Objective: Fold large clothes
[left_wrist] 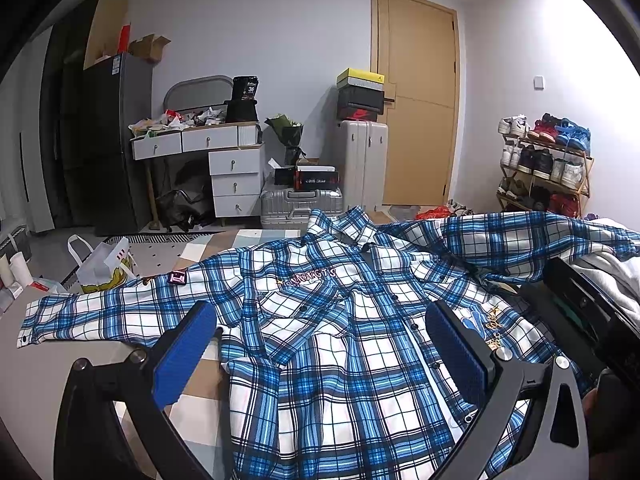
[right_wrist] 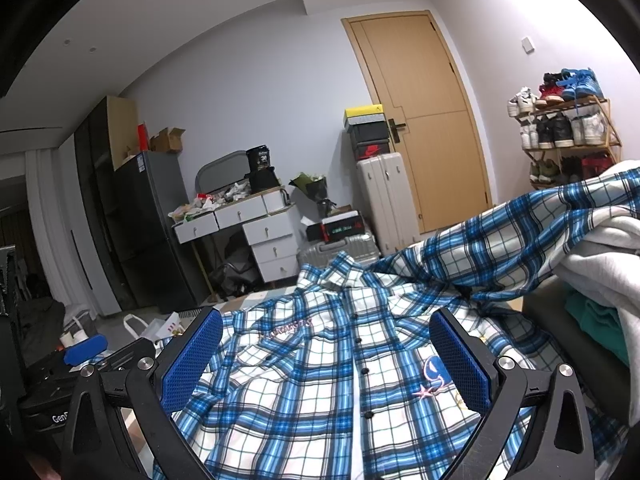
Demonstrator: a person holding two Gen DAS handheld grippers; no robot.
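A blue and white plaid shirt lies face up and spread out on a flat surface, collar at the far side, one sleeve stretched to the left and the other running to the right over a pile of clothes. It also shows in the right wrist view. My left gripper is open above the shirt's front, its blue pads wide apart and holding nothing. My right gripper is open above the button placket, empty. The right gripper's body shows at the right edge of the left wrist view.
A white and grey garment pile sits at the right under the sleeve. Beyond the shirt are a patterned rug, a paper bag, suitcases, a drawer desk, a shoe rack and a wooden door.
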